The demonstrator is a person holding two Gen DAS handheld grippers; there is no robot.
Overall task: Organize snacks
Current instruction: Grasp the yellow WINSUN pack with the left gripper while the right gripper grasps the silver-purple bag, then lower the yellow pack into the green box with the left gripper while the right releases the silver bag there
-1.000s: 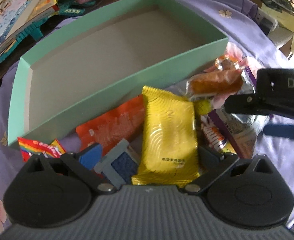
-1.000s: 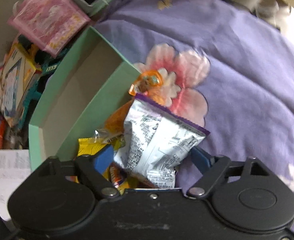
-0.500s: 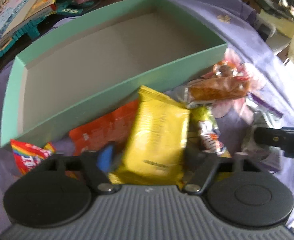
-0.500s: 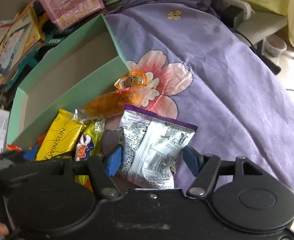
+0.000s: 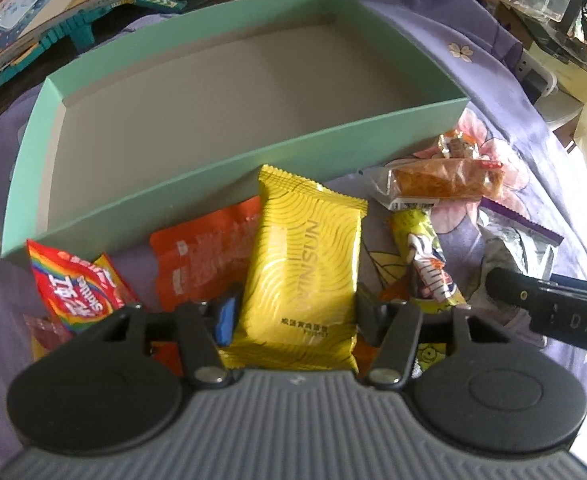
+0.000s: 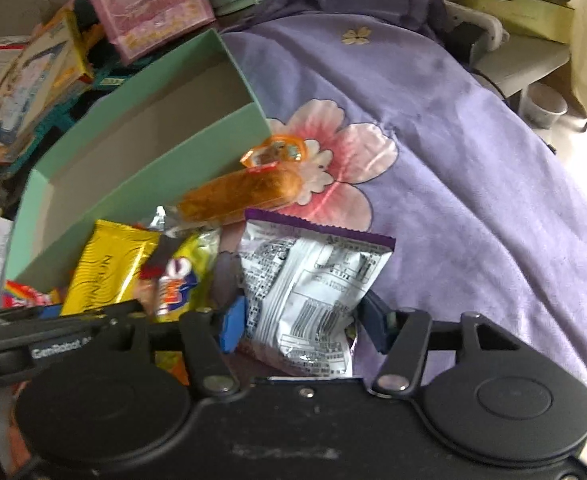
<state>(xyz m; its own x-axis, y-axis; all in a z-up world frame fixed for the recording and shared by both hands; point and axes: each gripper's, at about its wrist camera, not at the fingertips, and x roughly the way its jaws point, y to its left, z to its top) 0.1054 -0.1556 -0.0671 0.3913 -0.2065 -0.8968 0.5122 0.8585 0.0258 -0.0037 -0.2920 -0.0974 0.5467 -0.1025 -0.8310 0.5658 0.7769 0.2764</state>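
An empty mint-green box (image 5: 253, 160) lies on the purple flowered cloth, with loose snacks along its near wall. My left gripper (image 5: 297, 312) is closing, and its pads press both sides of a yellow packet (image 5: 305, 264). Under and beside that packet lie an orange packet (image 5: 201, 256) and a rainbow candy bag (image 5: 69, 284). My right gripper (image 6: 303, 322) is also closing, pinching the crumpled lower end of a silver packet with a purple edge (image 6: 313, 280). A clear-wrapped brown bar (image 6: 237, 196), a small yellow packet (image 6: 177, 276) and an orange jelly cup (image 6: 277, 152) lie between the two.
Books (image 5: 49, 8) and a pink box (image 6: 145, 4) are piled behind the green box. Bare purple cloth (image 6: 473, 184) spreads to the right of the snacks. My right gripper's black body (image 5: 553, 308) reaches in close beside the left one.
The left jaws have come in from wide apart onto the yellow packet. The right jaws have narrowed onto the silver packet, and the right gripper has rolled and shifted a little.
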